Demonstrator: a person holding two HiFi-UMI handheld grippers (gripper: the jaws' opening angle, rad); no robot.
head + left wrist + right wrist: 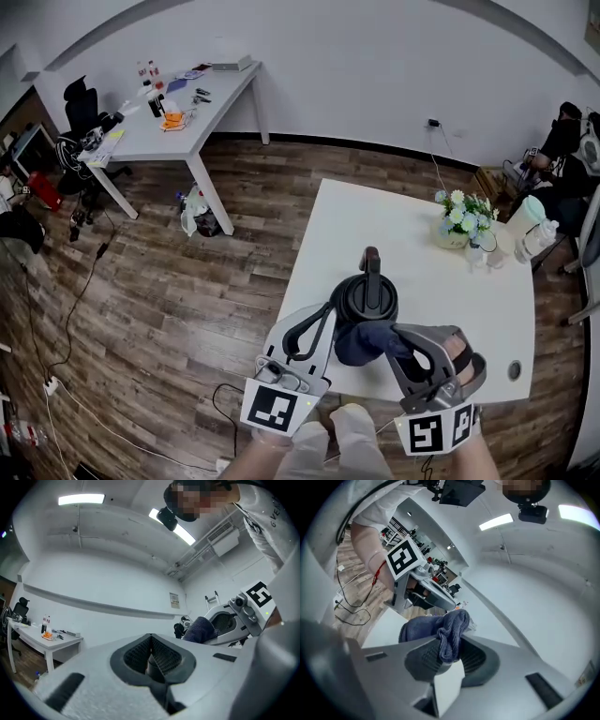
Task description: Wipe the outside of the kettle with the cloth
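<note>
The black kettle [367,295] stands on the white table [375,216] near its front edge, with its handle [372,264] upright on the far side. A dark blue cloth [361,342] [440,630] is pressed against the kettle's near side, and my right gripper [396,333] [450,648] is shut on it. My left gripper [328,311] [150,644] has its tip at the kettle's left side and its pads meet. The left gripper view hides the kettle below the jaws but shows the cloth [199,627] at the right.
A vase of flowers [464,217] and some pale cups and bottles [525,234] stand at the table's far right. A cable hole [513,370] lies near the front right corner. A second desk [187,112] stands far left on the wooden floor.
</note>
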